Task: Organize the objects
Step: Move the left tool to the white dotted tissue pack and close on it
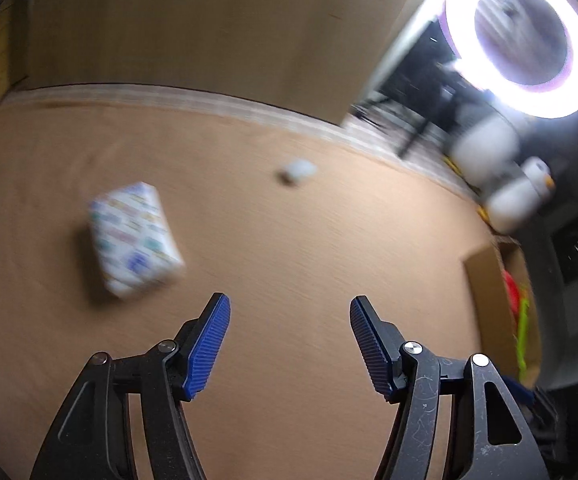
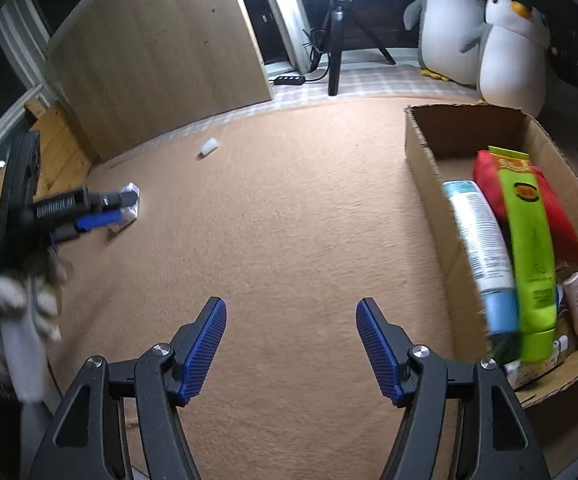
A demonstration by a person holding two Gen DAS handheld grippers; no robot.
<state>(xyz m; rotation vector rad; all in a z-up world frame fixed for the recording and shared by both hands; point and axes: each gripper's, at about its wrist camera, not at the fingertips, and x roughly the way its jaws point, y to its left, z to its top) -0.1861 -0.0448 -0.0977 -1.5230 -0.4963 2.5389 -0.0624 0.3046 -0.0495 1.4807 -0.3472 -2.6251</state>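
Tissue pack (image 1: 135, 240): soft printed wrapper, probably light and squashy; lies flat on the tan mat (image 1: 289, 240), ahead-left of the left gripper (image 1: 290, 344). Take across its short sides. Small white capsule-like item (image 1: 299, 170), blurred, lies farther off. Left gripper: jaws apart, empty. Right gripper (image 2: 291, 346): jaws apart, empty, beside the cardboard box (image 2: 425, 148) holding tubes and bottles.

Tissue pack (image 1: 135, 240): its print blurs; I can't read it.
Cardboard box (image 1: 485, 300): its right part runs out of my left view.
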